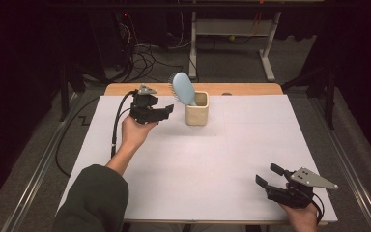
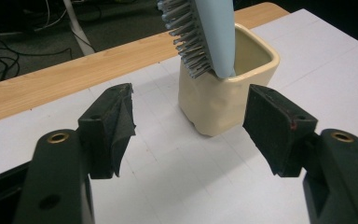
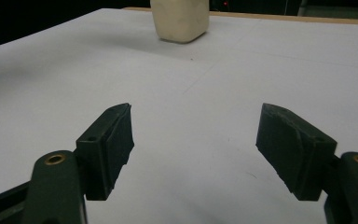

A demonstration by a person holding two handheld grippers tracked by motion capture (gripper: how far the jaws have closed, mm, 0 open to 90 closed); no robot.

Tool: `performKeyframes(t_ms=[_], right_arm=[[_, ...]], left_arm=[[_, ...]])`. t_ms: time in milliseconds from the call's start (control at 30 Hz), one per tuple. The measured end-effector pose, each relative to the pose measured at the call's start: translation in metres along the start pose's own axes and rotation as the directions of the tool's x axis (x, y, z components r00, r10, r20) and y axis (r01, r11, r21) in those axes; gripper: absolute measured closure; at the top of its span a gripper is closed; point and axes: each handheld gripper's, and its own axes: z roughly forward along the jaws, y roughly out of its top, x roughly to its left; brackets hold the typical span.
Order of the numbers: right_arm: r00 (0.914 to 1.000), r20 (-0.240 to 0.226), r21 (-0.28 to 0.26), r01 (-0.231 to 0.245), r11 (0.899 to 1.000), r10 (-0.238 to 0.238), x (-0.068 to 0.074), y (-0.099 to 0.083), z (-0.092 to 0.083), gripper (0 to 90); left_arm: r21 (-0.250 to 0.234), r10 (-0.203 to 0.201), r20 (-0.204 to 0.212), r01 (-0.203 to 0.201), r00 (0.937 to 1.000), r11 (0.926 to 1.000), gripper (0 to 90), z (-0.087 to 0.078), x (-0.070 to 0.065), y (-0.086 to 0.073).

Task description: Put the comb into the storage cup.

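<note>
A cream square cup point(image 1: 196, 109) stands at the back middle of the white table, with a light blue hairbrush point(image 1: 183, 88) standing in it, head up and leaning left. My left gripper point(image 1: 166, 112) hovers just left of the cup, open, nothing between its fingers. In the left gripper view the cup point(image 2: 226, 88) and the brush point(image 2: 205, 32) sit just beyond the open left gripper point(image 2: 191, 119). My right gripper point(image 1: 269, 175) rests at the front right, open and empty. The right gripper view shows the cup point(image 3: 180, 18) far off beyond the open right gripper point(image 3: 196, 140).
The white sheet point(image 1: 198, 159) covers the table, with a wooden strip point(image 1: 251, 89) along the far edge. Beyond it are a desk frame point(image 1: 265, 43) and cables point(image 1: 145, 58) on the floor. A cable point(image 1: 117, 121) trails from the left gripper.
</note>
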Motion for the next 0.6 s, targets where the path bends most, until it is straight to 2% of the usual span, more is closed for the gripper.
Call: performKeyframes(t_ms=[600], right_arm=[[1.0, 0.0, -0.002, 0.003, 1.0, -0.003, 0.0002, 0.0, 0.0001, 27.9]], left_arm=[[-0.024, -0.01, 0.006, 0.01, 0.9999, 0.9997, 34.0, -0.0103, 0.0028, -0.0048]])
